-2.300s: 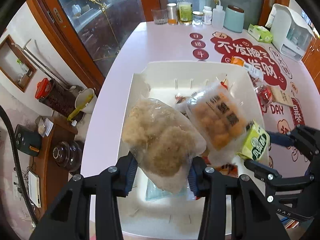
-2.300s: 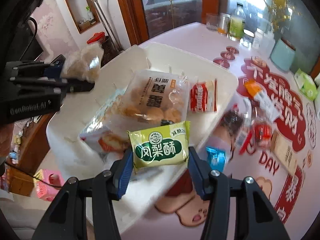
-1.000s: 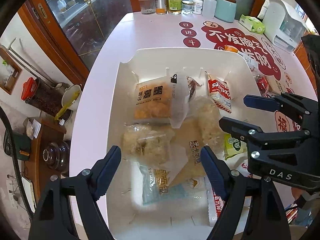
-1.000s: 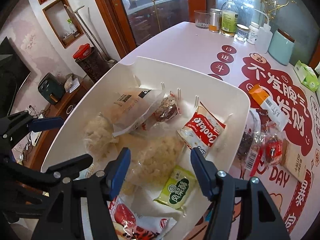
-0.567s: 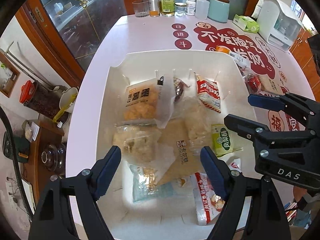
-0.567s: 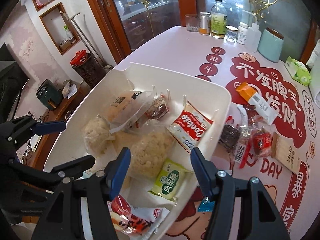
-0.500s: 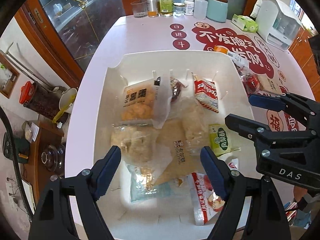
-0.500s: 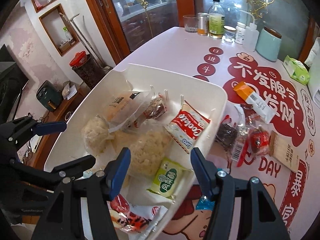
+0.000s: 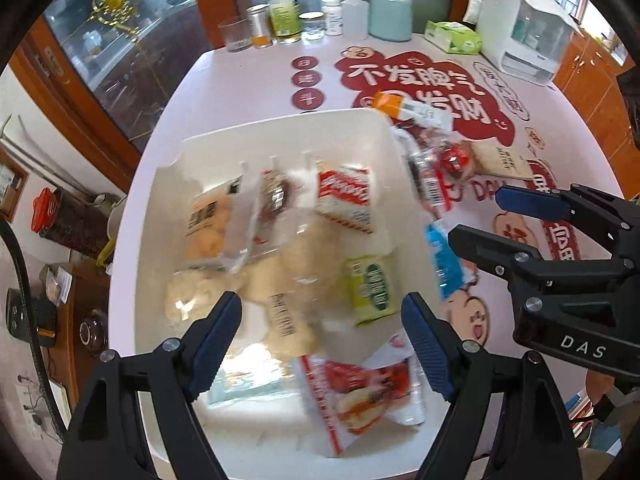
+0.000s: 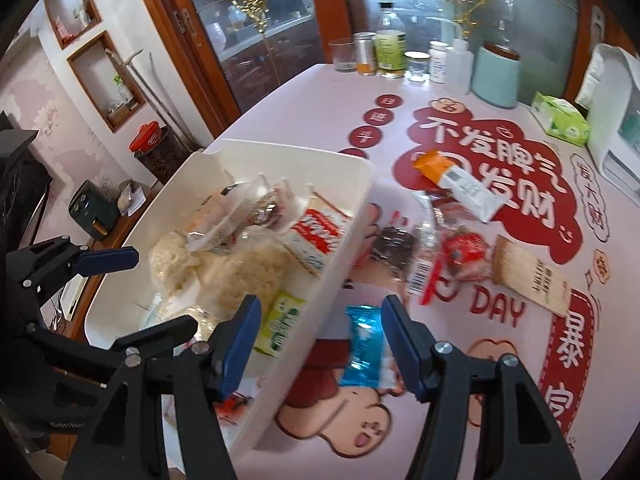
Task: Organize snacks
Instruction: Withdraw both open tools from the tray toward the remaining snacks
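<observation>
- Between my left gripper [image 9: 320, 332] fingers, spread wide and holding nothing, lies the white bin [image 9: 160, 216] with its load: a pale floss bag [image 9: 188, 300] off the left finger, a clear bag of golden pieces [image 9: 208, 220] beyond it, a red-and-white packet [image 9: 344, 200] ahead, and a green pastry packet [image 9: 372, 288] just inside the right finger.
- Past the left gripper's right finger, outside the bin wall, sits the blue wrapper [image 10: 362, 352], the nearest snack not yet binned; I judge it the next pick.
- Around that wrapper my right gripper [image 10: 320, 344] stands wide open and empty, the wrapper nearer its right finger, the bin wall [image 10: 320, 280] crossing toward its left finger.
- To do this well I would shift right so both fingers clear the wall, then drop low, since the wrapper lies flat and may slide.
- Beyond the right finger, loose snacks crowd together: a dark packet [image 10: 394, 246], a red one [image 10: 464, 256], a tan bar [image 10: 532, 276] and an orange-capped stick [image 10: 460, 184].
- Far ahead stand bottles and jars [image 10: 390, 48], well apart.
</observation>
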Demonstrator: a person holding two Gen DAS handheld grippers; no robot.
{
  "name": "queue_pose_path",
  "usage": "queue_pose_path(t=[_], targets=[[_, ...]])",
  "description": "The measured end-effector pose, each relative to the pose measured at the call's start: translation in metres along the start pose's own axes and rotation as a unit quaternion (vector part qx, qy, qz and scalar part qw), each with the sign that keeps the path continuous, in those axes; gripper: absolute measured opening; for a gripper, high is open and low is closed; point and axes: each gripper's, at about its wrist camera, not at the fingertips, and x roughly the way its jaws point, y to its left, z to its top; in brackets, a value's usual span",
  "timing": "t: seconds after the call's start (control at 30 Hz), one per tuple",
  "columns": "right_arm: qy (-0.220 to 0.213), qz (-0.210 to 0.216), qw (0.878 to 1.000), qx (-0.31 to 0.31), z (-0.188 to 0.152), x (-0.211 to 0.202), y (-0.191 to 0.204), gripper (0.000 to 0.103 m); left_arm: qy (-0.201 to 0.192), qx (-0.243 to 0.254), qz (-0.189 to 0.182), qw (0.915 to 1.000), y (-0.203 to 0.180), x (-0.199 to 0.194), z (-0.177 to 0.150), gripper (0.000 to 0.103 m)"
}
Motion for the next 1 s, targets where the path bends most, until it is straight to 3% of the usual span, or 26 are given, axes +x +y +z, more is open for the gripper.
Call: queue_pose_path(t=[0.33, 0.6, 0.87, 1.0], targets=[[0.005, -0.043, 0.999, -0.001, -0.014, -0.015, -0.089, 0.063, -0.015, 0.036, -0.009, 0.9992, -0.069, -0.004, 0.036, 0.081], [0.021, -0.095, 0.987, -0.127, -0.006, 0.021, -0.168, 0.068, -0.032, 0.065, 0.013, 0.9973, -0.104, 0.003, 0.103, 0.082], [0.057, -0.081, 0.974, -0.205, 0.005, 0.068, -0.206, 0.068, -0.004, 0.046, 0.013, 0.9989, -0.114, 0.029, 0.157, 0.082], [0.075, -0.039, 0.969, -0.232, 0.013, 0.082, -0.210, 0.068, 0.007, 0.044, 0.021, 0.9988, -0.118, 0.044, 0.178, 0.082]])
